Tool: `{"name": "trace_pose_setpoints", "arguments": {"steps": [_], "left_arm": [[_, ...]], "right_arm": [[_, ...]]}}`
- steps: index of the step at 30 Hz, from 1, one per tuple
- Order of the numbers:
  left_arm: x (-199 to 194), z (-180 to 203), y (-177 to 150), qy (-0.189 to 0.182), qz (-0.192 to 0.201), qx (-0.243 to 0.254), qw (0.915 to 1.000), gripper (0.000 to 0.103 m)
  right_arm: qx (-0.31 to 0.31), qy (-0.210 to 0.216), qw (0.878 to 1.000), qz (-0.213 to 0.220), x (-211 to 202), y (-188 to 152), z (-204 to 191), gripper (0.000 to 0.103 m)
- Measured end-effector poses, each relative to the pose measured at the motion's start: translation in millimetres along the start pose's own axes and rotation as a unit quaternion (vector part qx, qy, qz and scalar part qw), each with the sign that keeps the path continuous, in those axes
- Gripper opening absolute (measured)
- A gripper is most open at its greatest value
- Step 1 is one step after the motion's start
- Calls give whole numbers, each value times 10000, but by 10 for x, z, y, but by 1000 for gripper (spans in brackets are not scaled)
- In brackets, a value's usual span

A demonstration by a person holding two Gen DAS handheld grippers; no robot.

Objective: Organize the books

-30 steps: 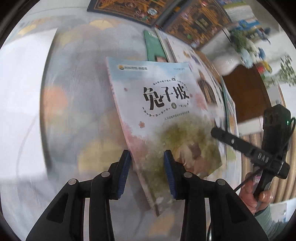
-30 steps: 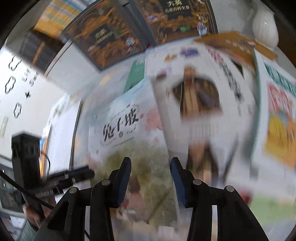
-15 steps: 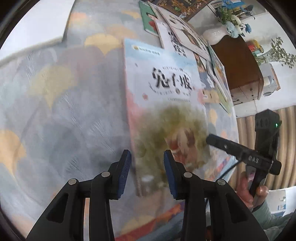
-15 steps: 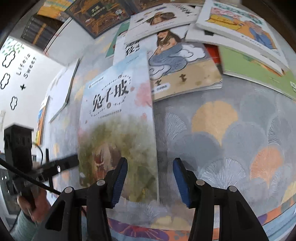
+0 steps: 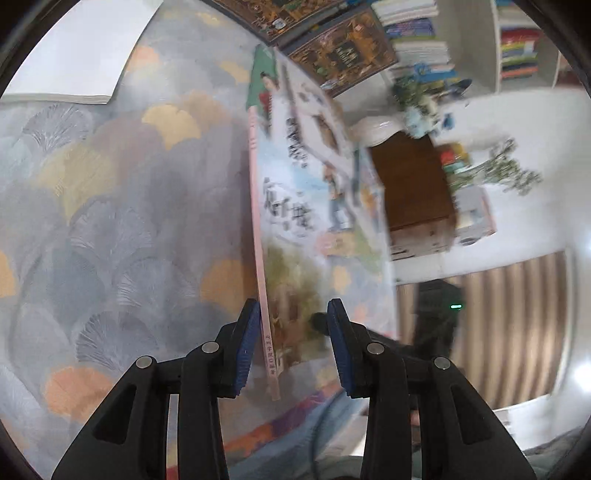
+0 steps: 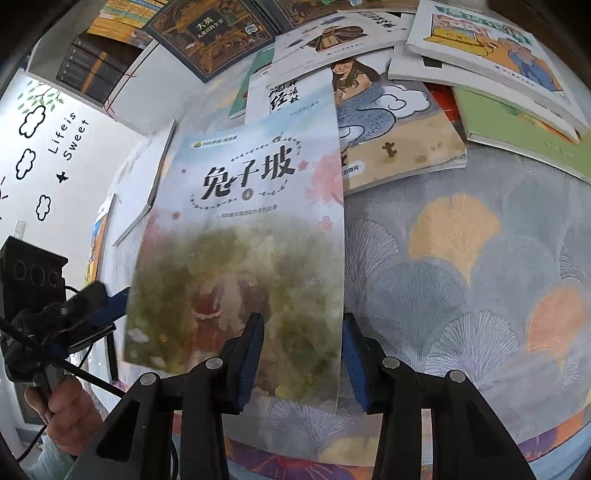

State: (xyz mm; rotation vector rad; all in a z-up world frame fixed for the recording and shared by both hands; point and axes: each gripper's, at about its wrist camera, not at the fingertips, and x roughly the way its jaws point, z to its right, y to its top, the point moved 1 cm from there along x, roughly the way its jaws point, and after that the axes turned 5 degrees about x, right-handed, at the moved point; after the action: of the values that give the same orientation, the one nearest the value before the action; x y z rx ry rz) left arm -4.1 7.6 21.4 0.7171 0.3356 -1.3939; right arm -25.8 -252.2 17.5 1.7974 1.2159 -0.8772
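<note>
One book (image 6: 236, 236) in play: pale cover, black title, a "4" in a circle. It is up off the bench (image 6: 480, 266), which wears a fan-patterned cloth.

Left gripper (image 5: 291, 317): the book's pink spine runs edge-on between the jaws, tight against the 9 o'clock pad, cover leaning toward 3 o'clock. From my right wrist camera this gripper sits at 8 o'clock and straddles the book's left edge, so I read it as pinching the book. My left hand (image 6: 62, 417) shows below it.

Right gripper (image 6: 303, 325): jaws closing. The book's lower right corner shows between them, face-on to the camera. I see neither pad pressing on it.

Loose books (image 6: 480, 74) overlap from 12 to 2 o'clock, a mermaid cover (image 6: 388, 125) nearest. The held book hides part of them. A dark ornate volume (image 6: 207, 33) lies at 11 o'clock.

A white book (image 5: 74, 48) lies at 10 o'clock in the left view, well apart from the rest.
</note>
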Motion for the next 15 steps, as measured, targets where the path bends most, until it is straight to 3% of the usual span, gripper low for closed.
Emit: {"name": "trace_pose_setpoints", "arguments": {"steps": [1, 3, 9, 13, 15], "left_arm": [[58, -18, -3, 224, -51, 43, 9997, 30], [126, -71, -15, 238, -132, -63, 9996, 18], [307, -77, -116, 374, -259, -115, 9989, 13], [330, -35, -65, 57, -274, -237, 9993, 13], [308, -60, -26, -441, -310, -495, 9973, 13]], "right_arm": [[0, -3, 10000, 8, 1, -1, -7, 42], [24, 21, 10000, 15, 19, -9, -35, 42], [54, 35, 10000, 0, 22, -18, -13, 43], [333, 249, 9990, -147, -17, 33, 111, 44], [648, 523, 9964, -158, -55, 63, 225, 44]]}}
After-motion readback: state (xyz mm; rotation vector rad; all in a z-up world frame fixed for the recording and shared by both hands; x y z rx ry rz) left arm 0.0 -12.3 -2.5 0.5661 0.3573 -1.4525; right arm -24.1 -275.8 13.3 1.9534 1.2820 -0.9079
